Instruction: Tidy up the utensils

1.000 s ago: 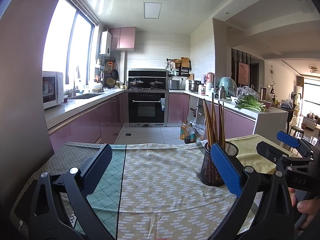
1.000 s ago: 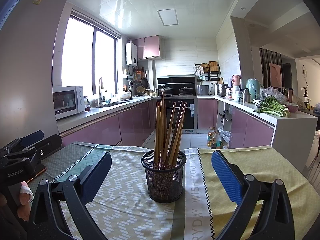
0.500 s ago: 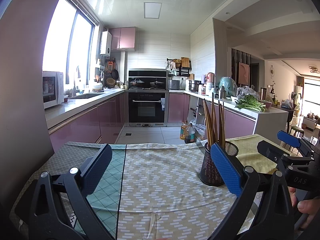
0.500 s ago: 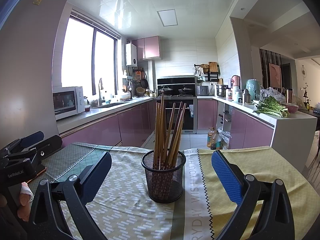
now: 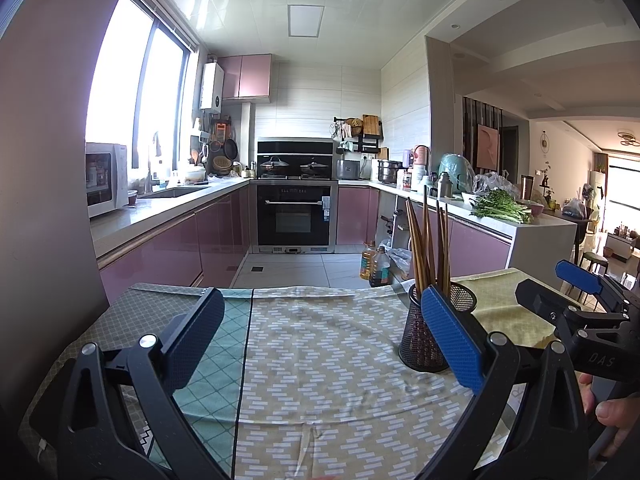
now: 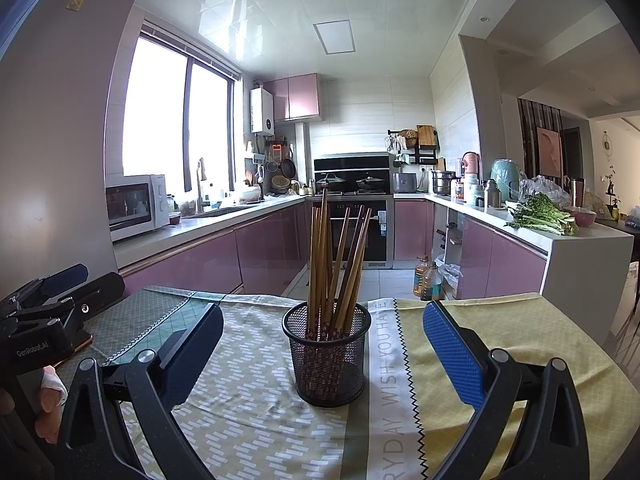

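A black mesh holder (image 6: 327,354) stands upright on the table, holding several wooden chopsticks (image 6: 334,264). In the right wrist view it is centred ahead of my right gripper (image 6: 322,344), which is open and empty, its jaws wide to either side. In the left wrist view the holder (image 5: 428,332) stands at the right, partly behind the right blue pad (image 5: 450,338). My left gripper (image 5: 320,336) is open and empty above the cloth. The right gripper also shows in the left wrist view (image 5: 576,292), and the left gripper shows at the left edge of the right wrist view (image 6: 52,300).
Patterned cloths (image 5: 320,360) cover the table: green check at left, brick pattern in the middle, yellow (image 6: 500,340) at right. Beyond the table's far edge lies a kitchen with pink cabinets, an oven (image 5: 295,216), and oil bottles (image 5: 375,266) on the floor.
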